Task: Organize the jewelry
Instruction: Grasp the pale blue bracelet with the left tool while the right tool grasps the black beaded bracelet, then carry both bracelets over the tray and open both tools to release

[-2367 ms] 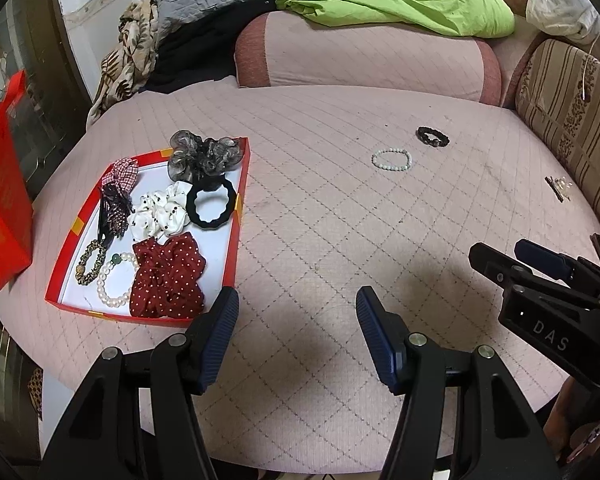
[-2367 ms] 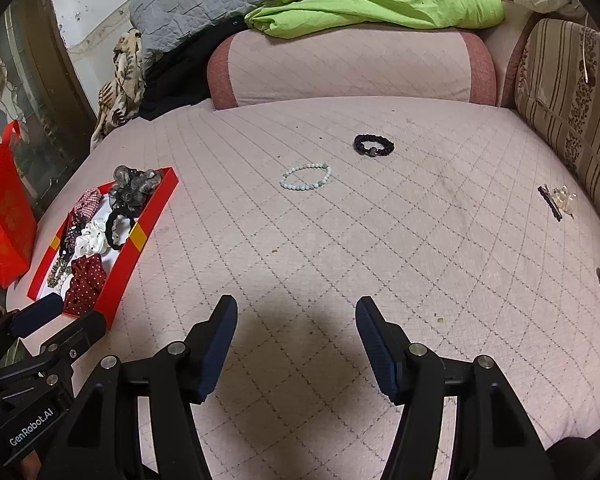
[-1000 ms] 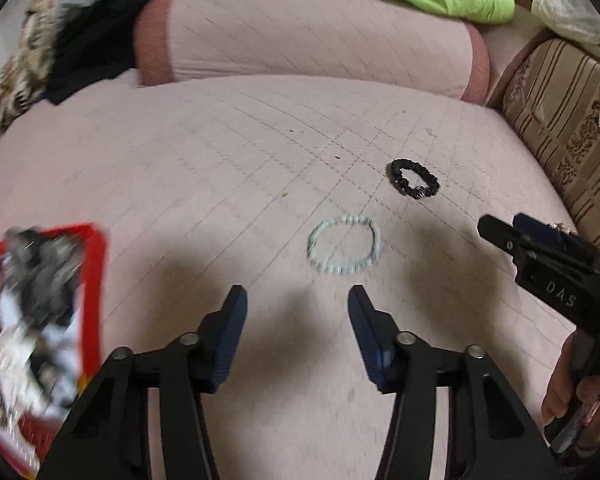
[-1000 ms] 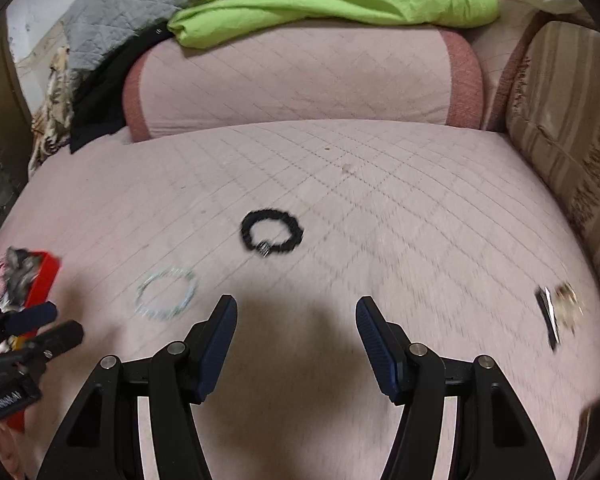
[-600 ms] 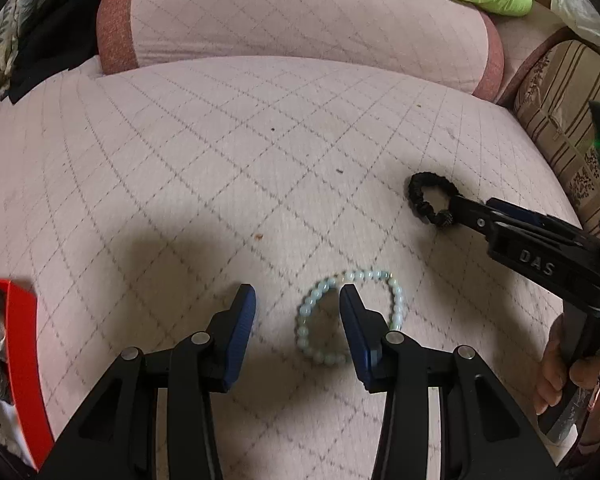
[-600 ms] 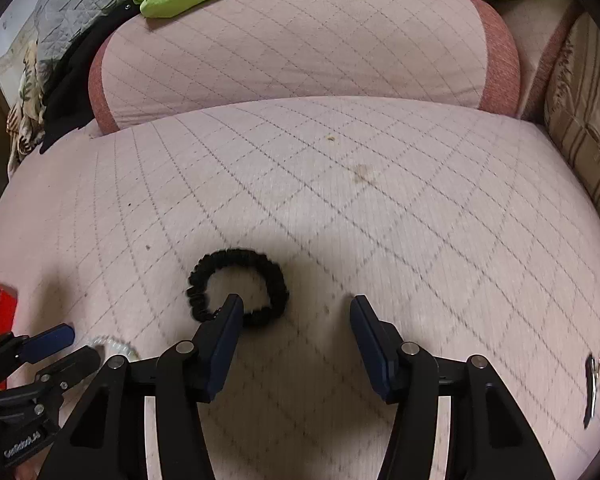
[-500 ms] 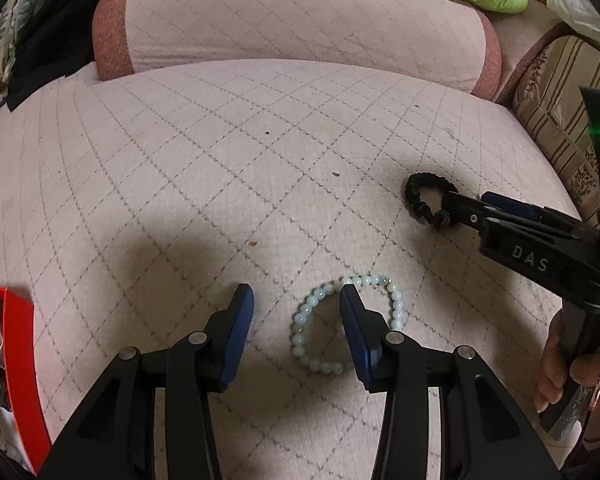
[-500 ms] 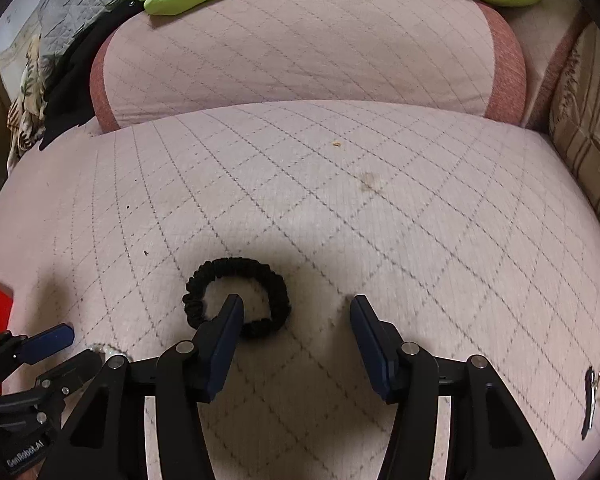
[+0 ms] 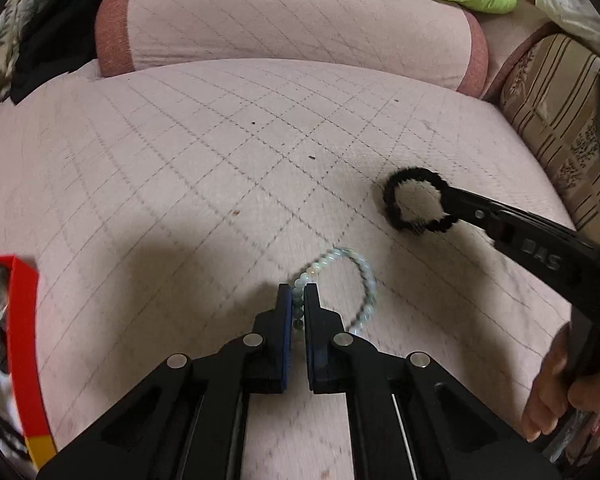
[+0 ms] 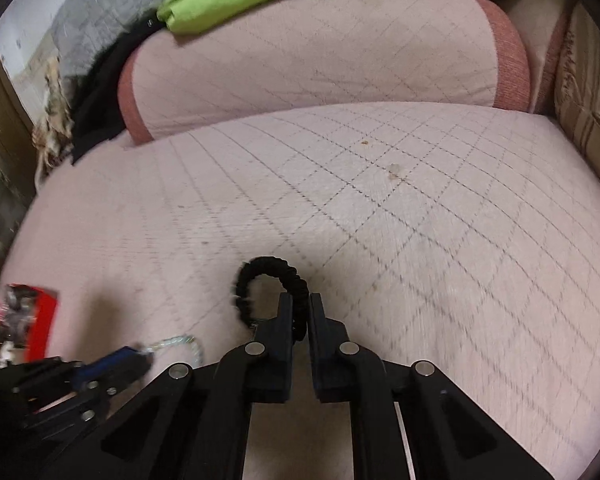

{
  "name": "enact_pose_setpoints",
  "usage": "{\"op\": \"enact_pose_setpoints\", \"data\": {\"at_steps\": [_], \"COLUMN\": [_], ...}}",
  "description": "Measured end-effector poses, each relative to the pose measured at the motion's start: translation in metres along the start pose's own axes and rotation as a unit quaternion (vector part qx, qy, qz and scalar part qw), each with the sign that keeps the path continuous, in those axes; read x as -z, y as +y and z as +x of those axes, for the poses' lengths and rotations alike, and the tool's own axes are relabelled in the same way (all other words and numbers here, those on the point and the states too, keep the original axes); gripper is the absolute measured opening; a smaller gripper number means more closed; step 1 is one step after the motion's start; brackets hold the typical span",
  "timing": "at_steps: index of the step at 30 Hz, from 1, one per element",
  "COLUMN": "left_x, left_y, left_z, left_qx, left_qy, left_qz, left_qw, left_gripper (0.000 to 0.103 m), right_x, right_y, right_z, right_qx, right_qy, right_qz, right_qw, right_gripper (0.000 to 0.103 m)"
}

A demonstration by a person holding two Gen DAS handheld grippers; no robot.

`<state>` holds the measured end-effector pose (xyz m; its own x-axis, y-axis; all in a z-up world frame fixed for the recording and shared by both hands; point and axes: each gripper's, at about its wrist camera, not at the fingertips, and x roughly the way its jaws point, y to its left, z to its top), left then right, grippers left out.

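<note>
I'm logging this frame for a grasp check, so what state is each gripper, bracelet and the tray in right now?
Left gripper: shut on the pale bead bracelet.
Pale blue-green beaded bracelet: pinched at one side, the rest of its loop on the quilt.
Right gripper: shut on the black bracelet.
Black ruffled elastic bracelet: clamped at one side, loop round and open.
Red-rimmed tray: open-topped, holding hair accessories, only its edge visible.

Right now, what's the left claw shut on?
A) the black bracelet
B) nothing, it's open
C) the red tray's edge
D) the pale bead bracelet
D: in the left wrist view the left claw is closed with the pale bead bracelet pinched between its pads, while the black bracelet sits in the right claw, and the red tray lies off to the left, untouched.
</note>
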<state>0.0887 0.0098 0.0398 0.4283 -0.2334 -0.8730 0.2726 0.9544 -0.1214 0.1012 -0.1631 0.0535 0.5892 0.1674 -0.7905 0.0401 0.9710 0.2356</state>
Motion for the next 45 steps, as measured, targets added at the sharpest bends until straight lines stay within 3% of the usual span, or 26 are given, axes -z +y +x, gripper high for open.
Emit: {"op": "enact_pose_setpoints", "data": {"at_steps": [14, 22, 32, 45], "left_x": [0.058, 0.102, 0.141, 0.152], "left_y": [0.003, 0.0, 0.003, 0.02], "left_z": [-0.128, -0.196, -0.246, -0.274], "left_qx": [0.012, -0.011, -0.065, -0.11], "left_qy": [-0.059, -0.097, -0.141, -0.164], "left_qz": [-0.025, -0.019, -0.019, -0.029], "left_qw": [0.9979, 0.995, 0.9877, 0.9799], "left_gripper": [0.005, 0.005, 0.005, 0.005], "right_x": [0.065, 0.112, 0.151, 0.171], "right_y": [0.037, 0.068, 0.103, 0.13], "right_z": [-0.115, -0.167, -0.208, -0.223], "right_qx": [-0.028, -0.043, -0.054, -0.071], "right_qy": [-0.043, -0.057, -0.076, -0.079], "right_qz": [-0.022, -0.043, -0.069, -0.089], "right_qw": [0.998, 0.997, 0.993, 0.99], "right_gripper": [0.008, 0.008, 0.008, 0.008]}}
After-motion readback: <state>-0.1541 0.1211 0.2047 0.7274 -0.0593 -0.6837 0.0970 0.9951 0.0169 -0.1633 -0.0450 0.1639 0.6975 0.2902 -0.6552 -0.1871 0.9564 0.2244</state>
